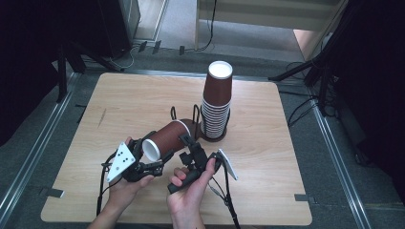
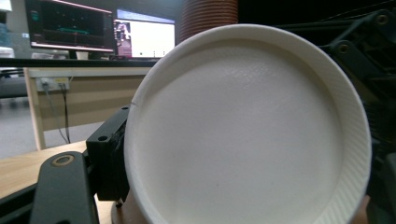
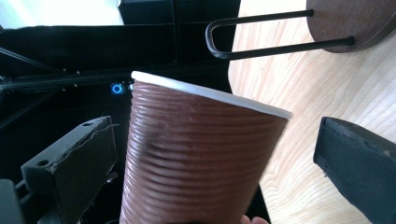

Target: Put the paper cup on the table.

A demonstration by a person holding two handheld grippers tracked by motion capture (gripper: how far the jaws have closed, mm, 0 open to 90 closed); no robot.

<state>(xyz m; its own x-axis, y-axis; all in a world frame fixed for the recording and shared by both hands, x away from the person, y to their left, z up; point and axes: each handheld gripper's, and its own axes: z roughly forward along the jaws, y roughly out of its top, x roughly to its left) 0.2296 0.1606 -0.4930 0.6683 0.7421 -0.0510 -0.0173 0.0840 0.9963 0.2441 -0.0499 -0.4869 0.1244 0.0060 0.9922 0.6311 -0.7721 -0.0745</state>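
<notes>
A single brown ribbed paper cup [image 1: 167, 137] lies tilted above the wooden table [image 1: 119, 109], held between both grippers. Its white round end [image 2: 243, 130] faces my left gripper [image 1: 155, 160], whose black jaw [image 2: 107, 158] presses against the cup's side; the other jaw is hidden by the cup. My right gripper [image 1: 188, 143] straddles the cup's body [image 3: 196, 158]. One of its jaws sits close to the cup and the other stands well clear, so it is open. A tall upside-down stack of matching cups [image 1: 218, 100] stands on a round base behind.
A black wire loop holder [image 1: 184, 114] rises beside the stack, its loop [image 3: 261, 35] lying close past the held cup. Monitors [image 2: 70, 28] and a desk sit beyond the table. Black stands and cables [image 1: 305, 71] ring the table's far corners.
</notes>
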